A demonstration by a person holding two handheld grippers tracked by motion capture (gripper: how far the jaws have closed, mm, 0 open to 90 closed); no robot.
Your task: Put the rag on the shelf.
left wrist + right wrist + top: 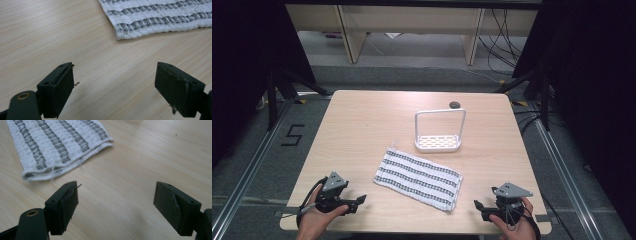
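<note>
While the towel (418, 178) lies flat mid-table (folded, striped), the left gripper (358, 201) and right gripper (478, 205) flank it near the front edge, both gaping wide, empty, apart from it.

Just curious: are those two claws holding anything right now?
Nothing is held. The left gripper and right gripper are open over bare table, apart from the striped cloth.
</note>
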